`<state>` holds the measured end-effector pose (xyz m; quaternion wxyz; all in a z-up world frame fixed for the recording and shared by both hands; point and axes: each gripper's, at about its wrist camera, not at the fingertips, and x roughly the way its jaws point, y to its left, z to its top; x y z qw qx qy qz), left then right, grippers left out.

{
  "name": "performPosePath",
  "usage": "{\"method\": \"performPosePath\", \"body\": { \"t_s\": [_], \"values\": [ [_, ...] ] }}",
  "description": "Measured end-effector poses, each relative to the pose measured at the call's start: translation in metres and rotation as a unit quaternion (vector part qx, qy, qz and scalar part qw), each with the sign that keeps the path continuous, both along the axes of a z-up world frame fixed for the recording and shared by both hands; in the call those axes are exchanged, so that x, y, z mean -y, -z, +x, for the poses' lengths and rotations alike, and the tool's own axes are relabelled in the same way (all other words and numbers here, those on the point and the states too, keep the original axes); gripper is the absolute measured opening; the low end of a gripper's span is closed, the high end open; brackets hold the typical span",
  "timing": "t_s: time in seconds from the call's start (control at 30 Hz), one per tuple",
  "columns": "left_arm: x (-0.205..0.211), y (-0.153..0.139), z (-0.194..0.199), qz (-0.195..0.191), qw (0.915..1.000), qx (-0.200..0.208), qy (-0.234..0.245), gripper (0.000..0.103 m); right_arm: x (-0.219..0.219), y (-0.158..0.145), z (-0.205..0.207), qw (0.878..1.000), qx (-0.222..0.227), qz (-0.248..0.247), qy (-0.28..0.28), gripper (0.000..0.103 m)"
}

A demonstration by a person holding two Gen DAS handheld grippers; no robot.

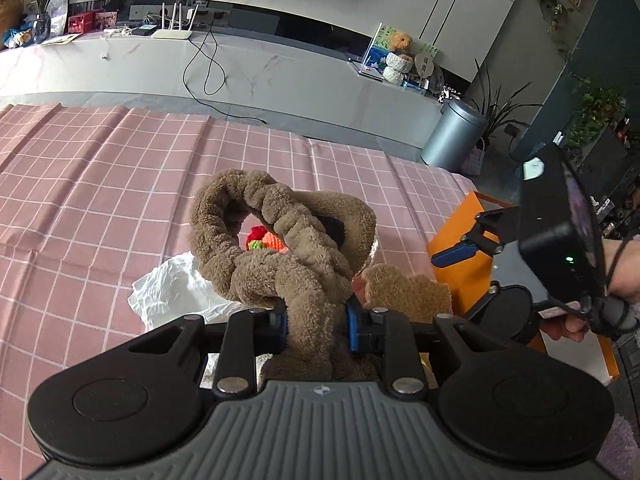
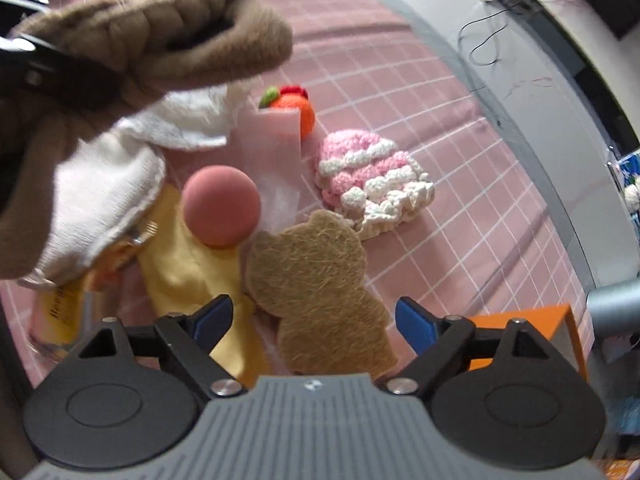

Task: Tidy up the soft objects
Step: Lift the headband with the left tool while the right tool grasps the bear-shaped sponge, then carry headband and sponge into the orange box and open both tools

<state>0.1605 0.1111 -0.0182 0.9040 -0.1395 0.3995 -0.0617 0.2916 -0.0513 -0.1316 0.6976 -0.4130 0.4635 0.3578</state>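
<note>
My left gripper (image 1: 317, 325) is shut on a brown fuzzy twisted plush band (image 1: 280, 248) and holds it above the pink checked cloth (image 1: 100, 184). The band also shows in the right wrist view (image 2: 152, 36), lifted at upper left. My right gripper (image 2: 314, 318) is open and empty, hovering over a tan bear-shaped felt pad (image 2: 316, 280). It also shows at the right of the left wrist view (image 1: 464, 264). Around the pad lie a pink ball (image 2: 221, 210), a yellow cloth (image 2: 188, 268), a white cloth (image 2: 108, 192), a pink-and-white crocheted piece (image 2: 372, 180) and an orange crocheted fruit (image 2: 298, 110).
An orange box (image 2: 528, 320) stands at the table's right edge, next to my right gripper. A grey bin (image 1: 452, 136) stands on the floor beyond the table. A white crumpled cloth (image 1: 172, 288) lies under the band. A long grey TV bench (image 1: 240, 64) runs behind.
</note>
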Motion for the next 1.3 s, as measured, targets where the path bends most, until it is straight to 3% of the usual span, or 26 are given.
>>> {"method": "performPosePath", "body": {
  "t_s": [0.2,0.33,0.5,0.6,0.8,1.03,1.13,1.3],
  "values": [
    [-0.003,0.013,0.004,-0.016,0.9998,-0.008,0.008,0.029,-0.008,0.022,0.017,0.999,-0.015,-0.028,-0.004,0.088],
    [-0.004,0.019,0.006,-0.019,0.9997,-0.015,0.007,0.029,-0.007,0.028,0.021,1.0,-0.02,-0.017,0.014,0.083],
    [-0.001,0.014,0.0,-0.019,0.9997,-0.01,0.007,0.029,-0.001,0.008,0.009,0.999,0.002,0.019,0.034,0.08],
    [0.003,0.008,-0.006,-0.013,0.9999,-0.001,0.008,0.029,0.008,-0.016,-0.002,0.995,0.014,0.067,0.073,0.077],
    [0.017,-0.015,-0.018,-0.004,0.9995,0.026,0.019,0.029,0.044,-0.073,-0.024,0.965,0.009,0.195,0.176,0.077],
    [0.048,-0.054,-0.025,-0.002,0.996,0.07,0.056,0.029,0.111,-0.133,-0.054,0.911,0.033,0.306,0.275,0.077],
    [0.071,-0.068,-0.023,-0.005,0.9925,0.086,0.086,0.029,0.145,-0.149,-0.067,0.89,0.064,0.32,0.318,0.077],
    [0.12,-0.086,-0.004,-0.037,0.9826,0.094,0.156,0.029,0.194,-0.15,-0.078,0.873,0.092,0.301,0.373,0.077]
  ]
}}
